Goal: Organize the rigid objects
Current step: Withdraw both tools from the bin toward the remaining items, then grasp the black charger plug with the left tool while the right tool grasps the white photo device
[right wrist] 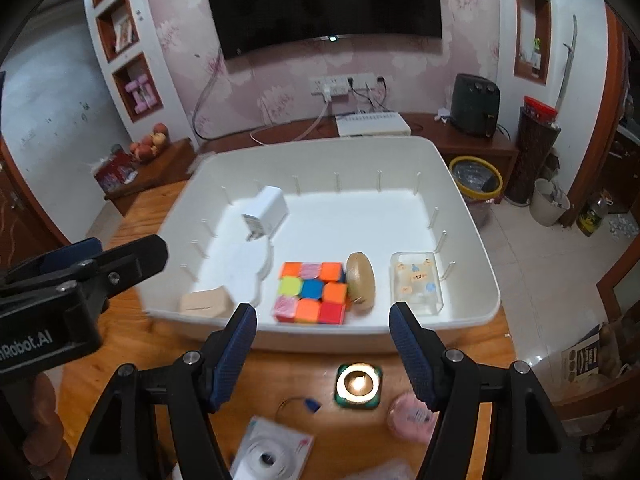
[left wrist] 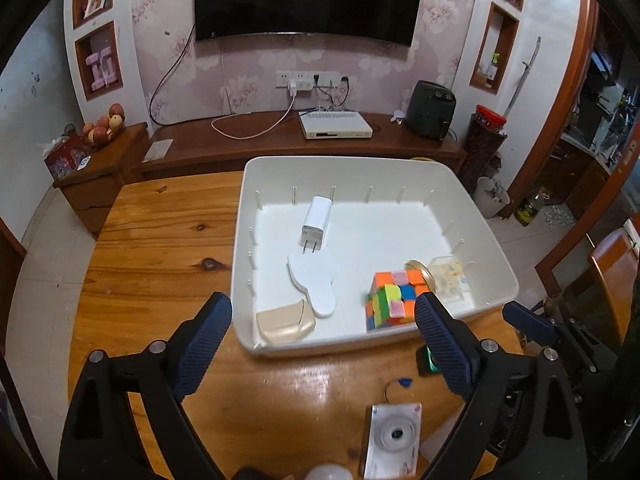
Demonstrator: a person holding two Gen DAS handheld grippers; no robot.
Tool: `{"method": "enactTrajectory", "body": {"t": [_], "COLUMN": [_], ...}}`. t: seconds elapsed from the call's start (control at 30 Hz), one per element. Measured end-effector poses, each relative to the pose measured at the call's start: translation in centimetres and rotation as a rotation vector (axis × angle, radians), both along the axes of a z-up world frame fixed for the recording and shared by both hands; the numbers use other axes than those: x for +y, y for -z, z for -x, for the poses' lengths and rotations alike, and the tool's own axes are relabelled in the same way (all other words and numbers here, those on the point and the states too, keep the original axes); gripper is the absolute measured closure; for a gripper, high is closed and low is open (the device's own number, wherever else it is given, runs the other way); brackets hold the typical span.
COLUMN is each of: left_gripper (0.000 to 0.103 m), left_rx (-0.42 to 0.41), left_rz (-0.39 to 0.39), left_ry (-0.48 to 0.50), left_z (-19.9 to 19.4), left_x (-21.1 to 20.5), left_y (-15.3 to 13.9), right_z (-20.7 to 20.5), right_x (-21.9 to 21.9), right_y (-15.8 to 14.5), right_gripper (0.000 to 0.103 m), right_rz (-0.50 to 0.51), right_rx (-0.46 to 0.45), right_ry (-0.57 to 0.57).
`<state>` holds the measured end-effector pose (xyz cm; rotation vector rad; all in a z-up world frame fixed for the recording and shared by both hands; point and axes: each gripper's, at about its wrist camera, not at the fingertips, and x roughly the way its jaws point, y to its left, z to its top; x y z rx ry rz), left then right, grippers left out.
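Observation:
A white bin (left wrist: 496,248) (right wrist: 472,216) stands on the wooden table. In it lie a white charger (left wrist: 316,220) (right wrist: 266,206), a flat white cloud-shaped piece (left wrist: 314,280) (right wrist: 248,268), a beige case (left wrist: 284,322) (right wrist: 206,300), a colour cube (left wrist: 394,300) (right wrist: 312,292), a round gold-brown case (right wrist: 360,280) and a clear box (right wrist: 418,282). My left gripper (left wrist: 324,340) is open and empty before the bin. My right gripper (right wrist: 324,344) is open and empty above the bin's near rim.
On the table in front of the bin lie a small green square tin (right wrist: 359,386), a pink round object (right wrist: 410,416), a white camera-like box (left wrist: 394,438) (right wrist: 272,456) and a thin cord with a blue tag (right wrist: 308,404). A TV cabinet stands behind.

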<state>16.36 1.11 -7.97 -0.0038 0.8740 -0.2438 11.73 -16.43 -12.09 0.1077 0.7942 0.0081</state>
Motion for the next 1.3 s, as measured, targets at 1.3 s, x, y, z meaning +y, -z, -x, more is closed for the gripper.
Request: {"method": "enactTrajectory", "body": {"t": [1.3], "left_gripper": [0.009], "left_rx": [0.240], "left_rz": [-0.112], "left_ry": [0.122], "left_z": [9.7], "left_x": [8.1], "left_y": [11.2], "right_z": [8.0], "right_x": [4.1], "right_y": [4.9], "right_gripper": [0.023], "right_rz": [-0.064], "right_rx": [0.106], "right_ry": [0.000]}}
